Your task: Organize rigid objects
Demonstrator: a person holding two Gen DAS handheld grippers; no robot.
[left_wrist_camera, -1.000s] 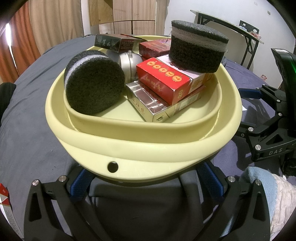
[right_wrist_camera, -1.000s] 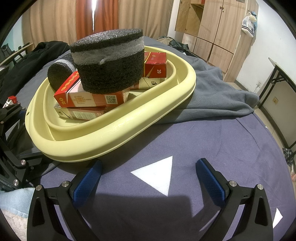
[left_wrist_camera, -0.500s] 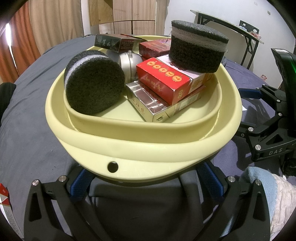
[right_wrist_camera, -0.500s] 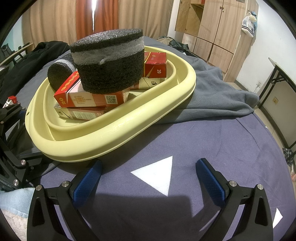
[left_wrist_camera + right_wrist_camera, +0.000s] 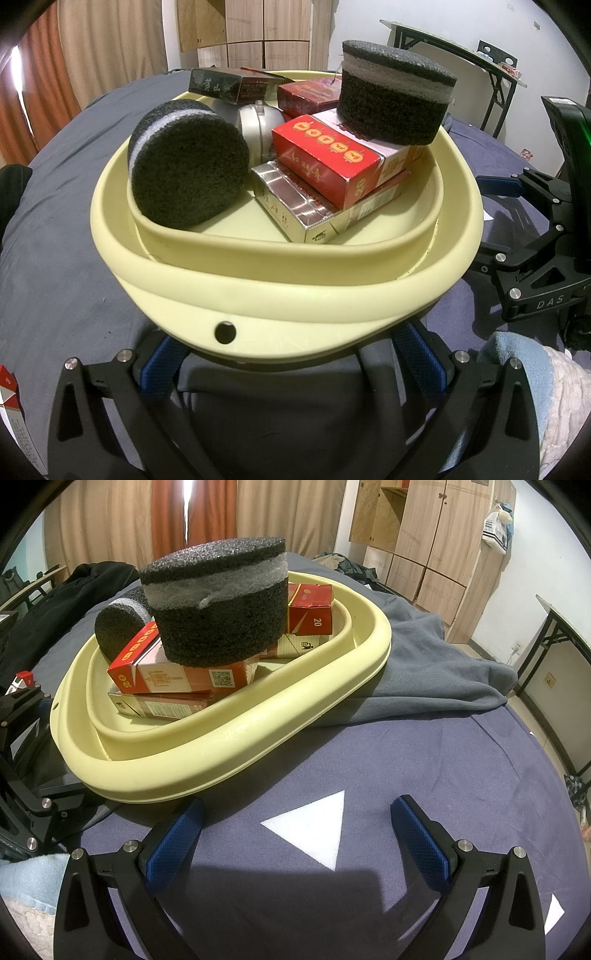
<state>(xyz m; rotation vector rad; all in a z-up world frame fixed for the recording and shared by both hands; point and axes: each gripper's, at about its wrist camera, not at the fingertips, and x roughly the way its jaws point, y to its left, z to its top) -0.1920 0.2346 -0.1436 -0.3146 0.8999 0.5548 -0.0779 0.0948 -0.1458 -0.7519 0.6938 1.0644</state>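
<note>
Tools both gape empty: left tool under the yellow basin rim, right tool low over the cloth.

Tan curtains hang at the back, with an orange-red curtain between them and bright light in the gap; wooden cupboards stand on the right, with a bag hanging beside them; the wall is white; a black-legged table stands by it; a grey blanket lies bunched on a dark blue cover.
</note>
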